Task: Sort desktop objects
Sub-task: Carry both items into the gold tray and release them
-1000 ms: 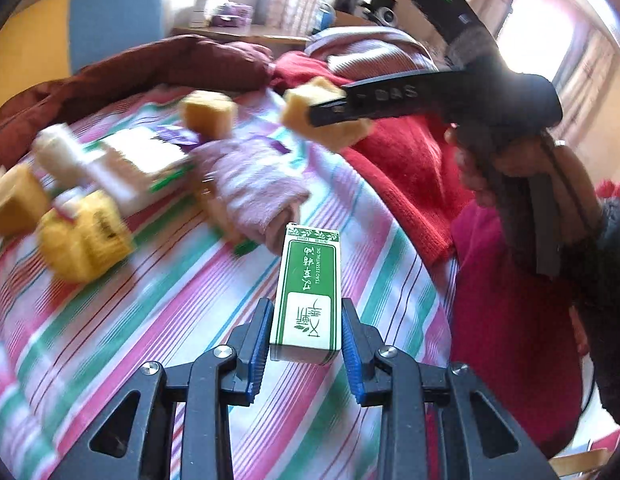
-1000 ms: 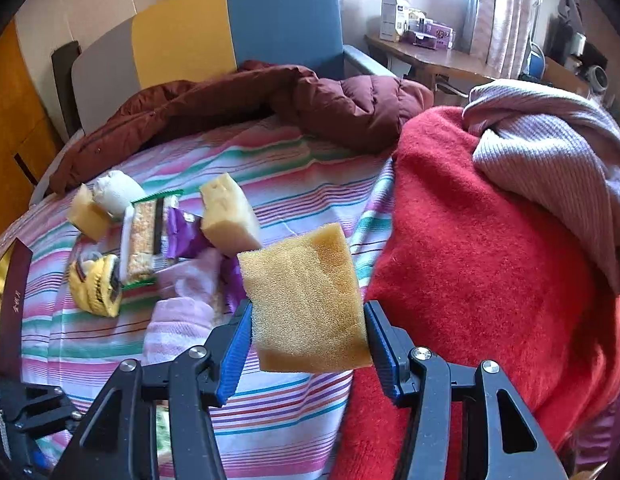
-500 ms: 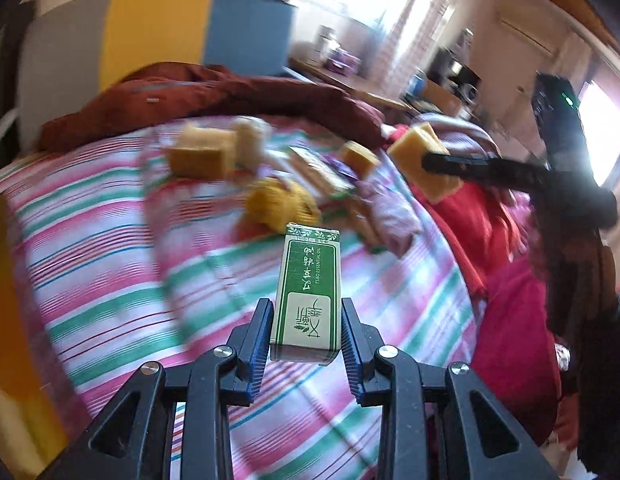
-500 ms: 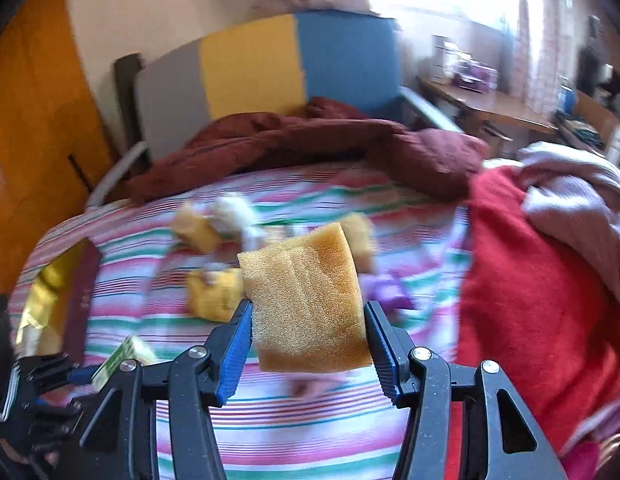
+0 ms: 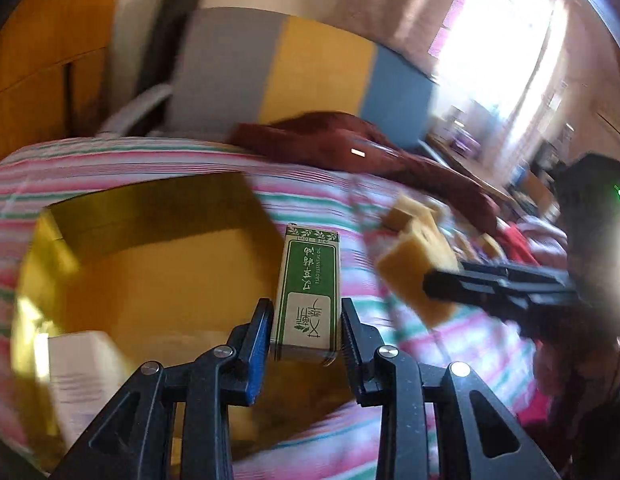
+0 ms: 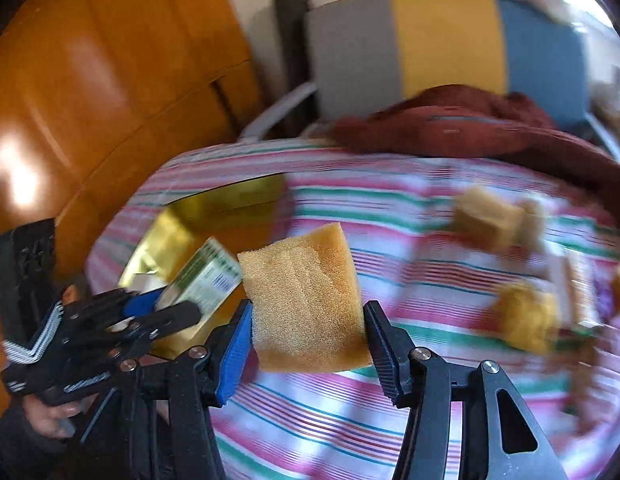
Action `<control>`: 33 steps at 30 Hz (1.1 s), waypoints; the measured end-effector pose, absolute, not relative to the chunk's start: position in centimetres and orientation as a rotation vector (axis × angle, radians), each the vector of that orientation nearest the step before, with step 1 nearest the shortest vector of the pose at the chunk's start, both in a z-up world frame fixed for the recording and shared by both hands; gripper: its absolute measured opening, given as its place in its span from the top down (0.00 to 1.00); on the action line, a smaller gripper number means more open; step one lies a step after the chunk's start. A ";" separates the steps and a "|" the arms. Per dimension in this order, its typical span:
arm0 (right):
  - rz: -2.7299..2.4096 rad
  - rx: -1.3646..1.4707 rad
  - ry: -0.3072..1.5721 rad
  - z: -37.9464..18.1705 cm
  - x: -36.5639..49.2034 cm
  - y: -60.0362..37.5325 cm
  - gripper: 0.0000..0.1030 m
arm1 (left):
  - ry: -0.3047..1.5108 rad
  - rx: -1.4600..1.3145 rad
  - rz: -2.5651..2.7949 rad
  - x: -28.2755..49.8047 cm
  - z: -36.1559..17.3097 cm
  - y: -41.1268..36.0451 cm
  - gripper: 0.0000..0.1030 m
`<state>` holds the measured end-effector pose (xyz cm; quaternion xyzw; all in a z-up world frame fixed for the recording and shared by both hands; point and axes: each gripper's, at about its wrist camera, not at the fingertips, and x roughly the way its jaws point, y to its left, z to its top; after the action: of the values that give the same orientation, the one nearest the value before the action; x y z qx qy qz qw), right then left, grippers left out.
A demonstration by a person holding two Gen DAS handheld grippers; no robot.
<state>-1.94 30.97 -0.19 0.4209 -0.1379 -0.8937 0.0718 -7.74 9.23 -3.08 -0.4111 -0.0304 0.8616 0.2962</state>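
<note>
The gold box [image 5: 158,264] lay open on the striped bed [image 5: 449,344], at about nine o'clock from the carton. To finish this carry well, each hand should probably hover squarely over that box and lower before letting go. The left gripper [image 5: 306,332] had its fingers pinching a small green-and-white carton [image 5: 308,288], upright and printed with leaves, above the box's edge. At three o'clock, the right gripper [image 6: 308,332] pinched a yellow, porous sponge [image 6: 306,300] over the bed.
</note>
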 end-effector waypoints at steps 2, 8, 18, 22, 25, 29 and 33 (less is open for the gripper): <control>-2.633 1.272 -0.437 -0.7 -3.9 28.7 0.46 | -0.101 -1.099 2.360 -9.1 -3.1 6.6 0.69; -2.502 1.283 -0.573 -2.0 -9.1 23.8 0.46 | -0.107 -1.131 2.504 -12.6 -3.3 1.7 0.68; -2.388 1.304 -0.690 -3.7 -12.1 19.7 0.34 | -0.149 -1.185 2.613 -13.9 -4.6 -2.5 0.52; -2.377 1.312 -0.688 -4.2 -11.4 19.1 0.31 | -0.159 -1.184 2.627 -12.9 -4.6 -3.0 0.52; -2.394 1.313 -0.676 -4.2 -10.3 19.3 0.30 | -0.160 -1.165 2.644 -11.4 -4.1 -3.1 0.52; -2.440 1.302 -0.645 -3.9 -8.6 19.7 0.27 | -0.155 -1.130 2.650 -9.5 -3.2 -2.6 0.52; -2.503 1.282 -0.601 -3.4 -6.9 20.2 0.23 | -0.125 -1.097 2.639 -7.8 -2.4 -1.2 0.52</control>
<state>-6.94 20.22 -3.41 0.4420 -0.2071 -0.8626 0.1325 -7.80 -1.25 -2.36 -0.3797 -0.0434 0.9134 0.1401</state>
